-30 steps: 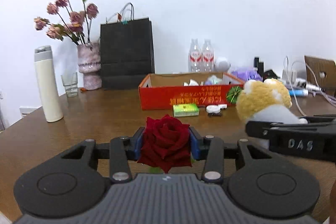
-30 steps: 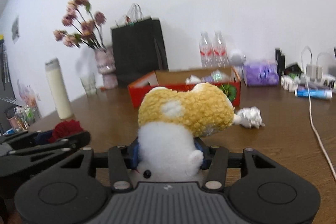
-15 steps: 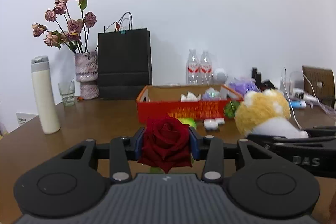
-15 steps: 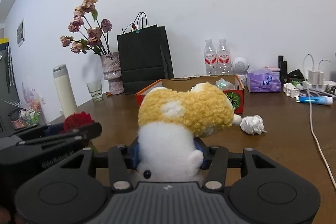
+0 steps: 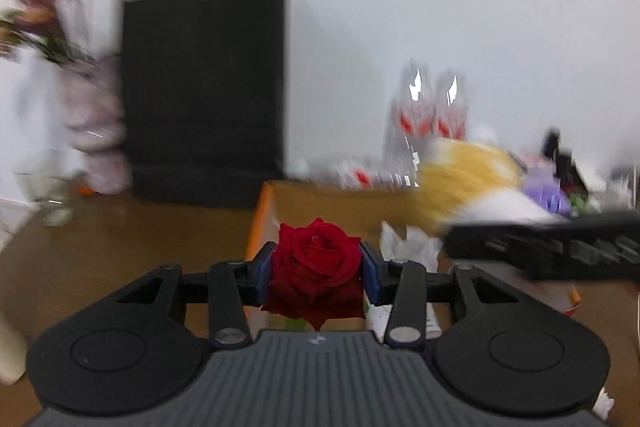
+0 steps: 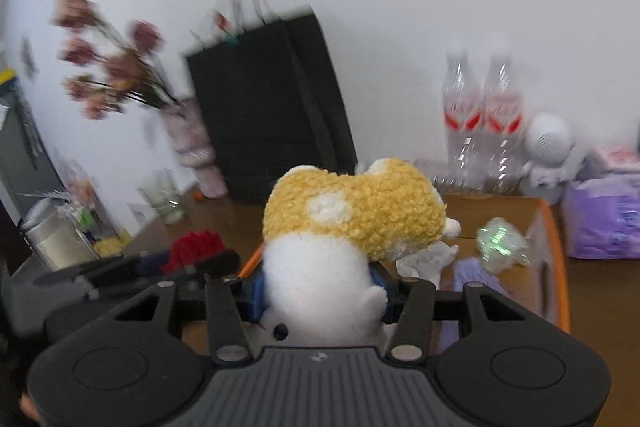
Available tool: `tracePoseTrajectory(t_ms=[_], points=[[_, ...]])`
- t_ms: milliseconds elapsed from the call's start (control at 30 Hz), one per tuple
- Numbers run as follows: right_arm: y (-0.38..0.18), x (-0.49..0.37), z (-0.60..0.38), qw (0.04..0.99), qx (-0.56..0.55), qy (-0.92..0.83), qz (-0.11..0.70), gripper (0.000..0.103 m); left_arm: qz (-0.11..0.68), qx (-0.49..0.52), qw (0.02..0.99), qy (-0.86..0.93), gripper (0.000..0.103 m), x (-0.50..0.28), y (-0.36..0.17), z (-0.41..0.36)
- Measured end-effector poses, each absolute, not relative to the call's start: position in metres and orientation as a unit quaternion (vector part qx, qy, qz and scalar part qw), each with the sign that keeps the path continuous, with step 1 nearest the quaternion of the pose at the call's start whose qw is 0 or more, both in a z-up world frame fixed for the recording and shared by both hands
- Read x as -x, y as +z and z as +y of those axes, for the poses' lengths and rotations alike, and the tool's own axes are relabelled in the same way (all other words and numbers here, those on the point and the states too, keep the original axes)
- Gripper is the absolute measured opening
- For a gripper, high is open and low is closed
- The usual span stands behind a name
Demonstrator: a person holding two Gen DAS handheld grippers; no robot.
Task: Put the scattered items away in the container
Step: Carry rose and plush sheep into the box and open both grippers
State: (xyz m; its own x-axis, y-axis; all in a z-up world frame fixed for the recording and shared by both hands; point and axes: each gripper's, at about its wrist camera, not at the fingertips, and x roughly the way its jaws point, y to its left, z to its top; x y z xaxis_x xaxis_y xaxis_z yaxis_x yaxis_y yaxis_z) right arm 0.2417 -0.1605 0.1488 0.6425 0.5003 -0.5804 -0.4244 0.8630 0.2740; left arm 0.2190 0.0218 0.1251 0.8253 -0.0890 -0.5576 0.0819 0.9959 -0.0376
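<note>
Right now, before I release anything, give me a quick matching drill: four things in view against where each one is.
Things:
1. dark red rose
2. yellow and white plush toy
3. crumpled white tissue
4. black paper bag

Places:
A. lying inside the orange cardboard box
B. standing against the wall
C. clamped in the right gripper
D. clamped in the left gripper

Pairs: 1-D, 2-C, 3-A, 4-B

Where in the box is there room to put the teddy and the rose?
The box is bare along its far wall and left corner. Its middle and right are crowded with crumpled tissue, a shiny ball and purple stuff.
</note>
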Motion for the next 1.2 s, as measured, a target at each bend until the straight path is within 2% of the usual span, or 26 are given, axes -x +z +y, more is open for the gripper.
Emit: tracePoseTrajectory(t_ms=[167, 367, 400, 500, 567, 600, 633, 667, 767, 833, 900, 967, 1067, 1133, 1200], points=[[0.112, -0.351, -0.131, 0.844, -0.071, 0.261, 0.463, 0.049, 0.335, -0.032, 0.941, -0.028, 0.044, -0.265, 0.087, 0.016], [0.078, -0.403, -0.092, 0.811, 0.001, 0.262, 0.523, 0.049, 0.334, -0.067, 0.938, -0.056, 0.052, -0.270, 0.058, 0.011], [0.071, -0.407, -0.086, 0.805, 0.003, 0.262, 0.532, 0.050, 0.336, -0.067, 0.938, -0.058, 0.056, -0.271, 0.055, 0.011], [0.055, -0.419, -0.071, 0.801, -0.007, 0.250, 0.544, 0.052, 0.339, -0.044, 0.937, -0.067, 0.068, -0.271, 0.055, 0.018], [0.048, -0.423, -0.063, 0.800, -0.016, 0.253, 0.544, 0.052, 0.334, -0.026, 0.940, -0.066, 0.070, -0.267, 0.060, 0.027], [0.045, -0.424, -0.060, 0.797, -0.025, 0.256, 0.546, 0.055, 0.331, -0.018, 0.941, -0.068, 0.070, -0.264, 0.062, 0.032], [0.043, -0.425, -0.057, 0.793, -0.034, 0.260, 0.550, 0.067, 0.329, -0.009, 0.941, -0.074, 0.070, -0.261, 0.064, 0.036], [0.042, -0.425, -0.055, 0.790, -0.044, 0.263, 0.552, 0.073, 0.329, -0.001, 0.941, -0.079, 0.070, -0.259, 0.067, 0.040], [0.053, -0.420, -0.061, 0.797, -0.073, 0.277, 0.531, 0.072, 0.327, 0.011, 0.941, -0.084, 0.071, -0.255, 0.074, 0.045], [0.067, -0.415, -0.075, 0.803, -0.094, 0.278, 0.519, 0.075, 0.326, 0.006, 0.942, -0.075, 0.078, -0.258, 0.078, 0.038], [0.080, -0.409, -0.092, 0.813, -0.098, 0.268, 0.508, 0.076, 0.331, -0.010, 0.940, -0.088, 0.079, -0.270, 0.079, 0.024], [0.091, -0.402, -0.109, 0.823, -0.092, 0.249, 0.502, 0.077, 0.344, -0.031, 0.935, -0.079, 0.076, -0.285, 0.077, 0.010], [0.102, -0.387, -0.145, 0.835, -0.083, 0.225, 0.494, 0.077, 0.356, -0.043, 0.932, -0.057, 0.060, -0.303, 0.073, 0.000], [0.103, -0.376, -0.166, 0.840, -0.074, 0.212, 0.494, 0.077, 0.364, -0.051, 0.929, -0.048, 0.043, -0.313, 0.069, 0.001], [0.099, -0.367, -0.185, 0.842, -0.064, 0.198, 0.498, 0.077, 0.369, -0.059, 0.927, -0.024, 0.036, -0.320, 0.065, 0.004]])
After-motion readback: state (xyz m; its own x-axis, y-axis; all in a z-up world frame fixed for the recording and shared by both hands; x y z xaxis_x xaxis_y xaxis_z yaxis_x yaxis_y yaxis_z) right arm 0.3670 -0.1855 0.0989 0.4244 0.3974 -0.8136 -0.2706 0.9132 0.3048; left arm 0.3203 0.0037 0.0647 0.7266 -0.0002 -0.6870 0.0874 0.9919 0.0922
